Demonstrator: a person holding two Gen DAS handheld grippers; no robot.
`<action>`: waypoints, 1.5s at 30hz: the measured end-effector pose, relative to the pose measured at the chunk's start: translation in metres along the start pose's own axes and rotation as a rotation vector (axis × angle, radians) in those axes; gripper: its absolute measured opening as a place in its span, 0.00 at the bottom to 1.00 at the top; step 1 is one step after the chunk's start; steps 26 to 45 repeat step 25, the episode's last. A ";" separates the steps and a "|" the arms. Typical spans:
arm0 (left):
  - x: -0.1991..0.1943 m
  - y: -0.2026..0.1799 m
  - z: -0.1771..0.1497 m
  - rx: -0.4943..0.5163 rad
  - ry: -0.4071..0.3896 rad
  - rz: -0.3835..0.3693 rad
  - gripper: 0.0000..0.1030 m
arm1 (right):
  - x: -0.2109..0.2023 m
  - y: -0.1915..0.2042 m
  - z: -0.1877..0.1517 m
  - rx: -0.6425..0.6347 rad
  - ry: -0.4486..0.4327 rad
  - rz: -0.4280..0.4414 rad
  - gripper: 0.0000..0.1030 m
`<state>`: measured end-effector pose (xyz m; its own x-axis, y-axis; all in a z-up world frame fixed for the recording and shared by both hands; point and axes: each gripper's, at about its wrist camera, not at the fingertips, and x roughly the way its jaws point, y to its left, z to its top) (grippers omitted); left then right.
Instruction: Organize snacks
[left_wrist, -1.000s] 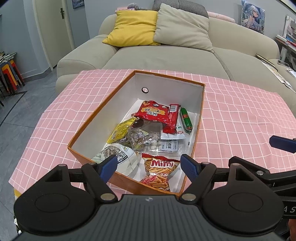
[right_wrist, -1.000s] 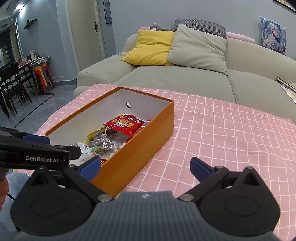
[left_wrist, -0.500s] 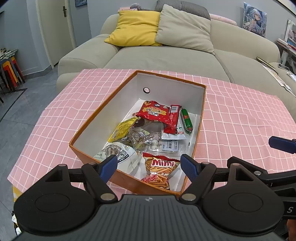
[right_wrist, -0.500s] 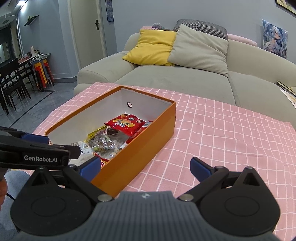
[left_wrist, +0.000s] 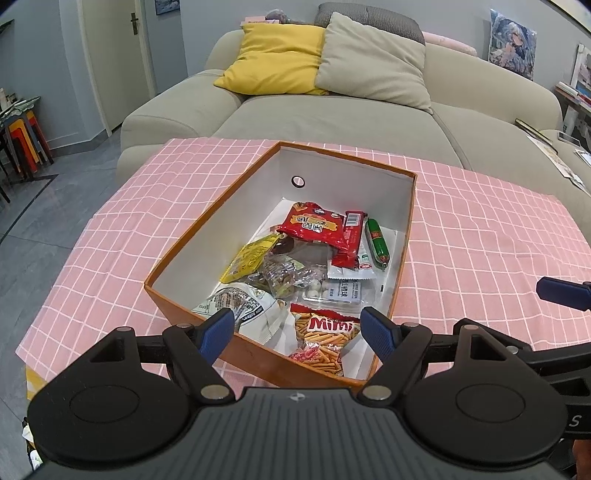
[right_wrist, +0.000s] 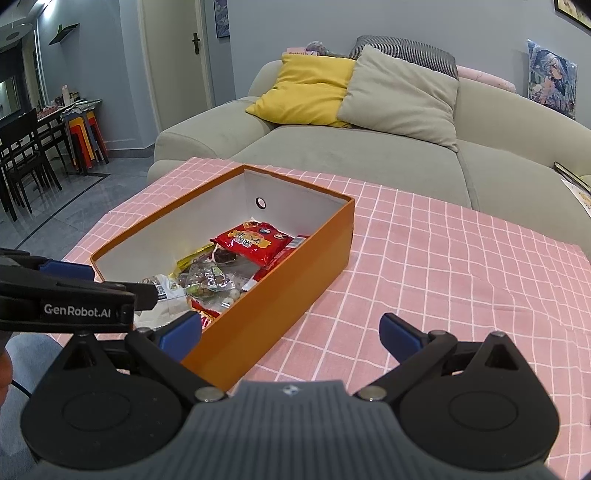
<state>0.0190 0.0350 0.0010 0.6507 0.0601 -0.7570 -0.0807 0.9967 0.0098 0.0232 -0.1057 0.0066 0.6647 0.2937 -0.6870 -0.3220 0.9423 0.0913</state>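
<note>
Snacks (left_wrist: 314, 254) piled inside orange box (left_wrist: 218, 227), frame centre. Left gripper (left_wrist: 297, 328) spread, empty, low centre, lined up over near box end for reach-in. Right gripper (right_wrist: 290, 328) spread, empty, straddling box's right wall.

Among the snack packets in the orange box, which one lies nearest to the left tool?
The Mimi stick-snack packet, at the box's near end, just ahead of the open left tool. The red packet and green sausage lie farther back.
</note>
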 end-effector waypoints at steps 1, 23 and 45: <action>0.000 0.001 0.000 -0.005 0.001 0.000 0.88 | 0.000 0.000 0.000 -0.001 0.001 0.001 0.96; -0.007 0.006 -0.003 -0.030 -0.016 -0.022 0.88 | -0.004 0.007 0.001 -0.035 0.000 0.011 0.96; -0.008 0.006 -0.003 -0.033 -0.020 -0.024 0.88 | -0.004 0.008 0.002 -0.037 0.000 0.013 0.96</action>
